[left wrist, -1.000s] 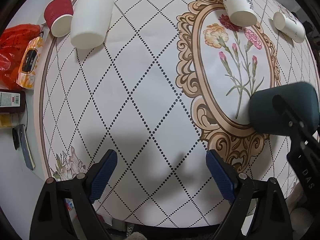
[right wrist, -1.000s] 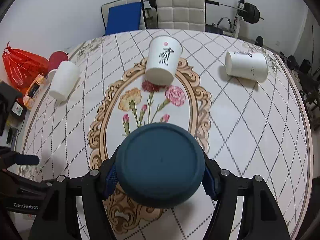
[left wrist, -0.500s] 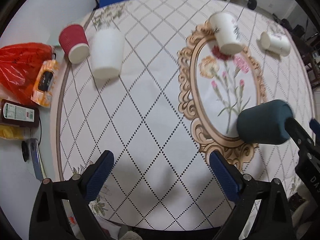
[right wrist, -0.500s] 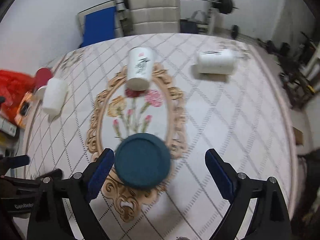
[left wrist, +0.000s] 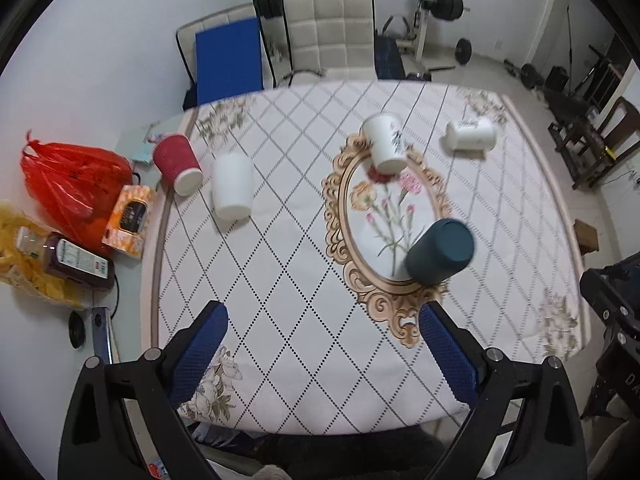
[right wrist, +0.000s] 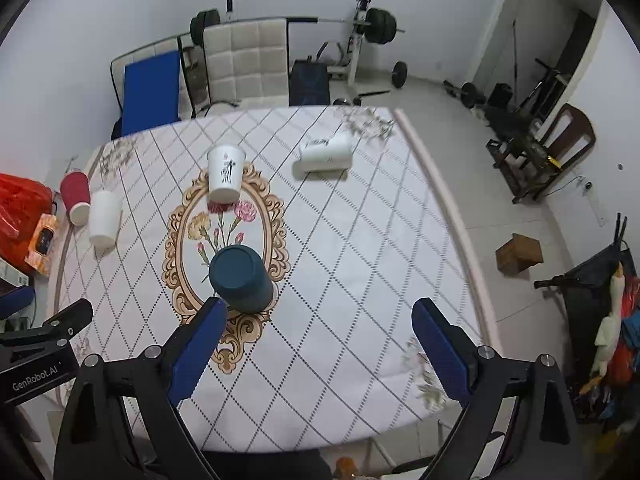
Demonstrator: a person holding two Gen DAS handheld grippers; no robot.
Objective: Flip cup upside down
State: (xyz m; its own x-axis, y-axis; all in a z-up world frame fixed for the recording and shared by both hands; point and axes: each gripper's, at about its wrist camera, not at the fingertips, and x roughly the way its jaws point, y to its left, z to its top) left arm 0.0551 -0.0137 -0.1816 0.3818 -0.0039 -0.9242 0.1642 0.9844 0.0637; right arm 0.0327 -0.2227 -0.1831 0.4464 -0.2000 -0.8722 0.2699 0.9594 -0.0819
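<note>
On the floral oval of the tablecloth (right wrist: pixel 360 240) the dark teal cup (right wrist: pixel 240 280) stands base-up, seemingly light, rigid and smooth-walled, best pinched across its sides, while the left gripper (left wrist: pixel 322 354) and right gripper (right wrist: pixel 316 346) gape empty.

Teal cup (right wrist: pixel 239 279); red cup (left wrist: pixel 177 164); white tablecloth (left wrist: pixel 280 280) w/ black dotted diamonds, gold floral frame; tool pads (left wrist: pixel 199 354) blue.

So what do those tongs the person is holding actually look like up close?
Each pair of tongs, left and right, has two black angular plastic arms with silver bolts, tipped with blue textured pads. Seen from the right-hand camera, the left tongs' black body carries white "GenRobot.AI" lettering. No cables or sleeves are visible.
</note>
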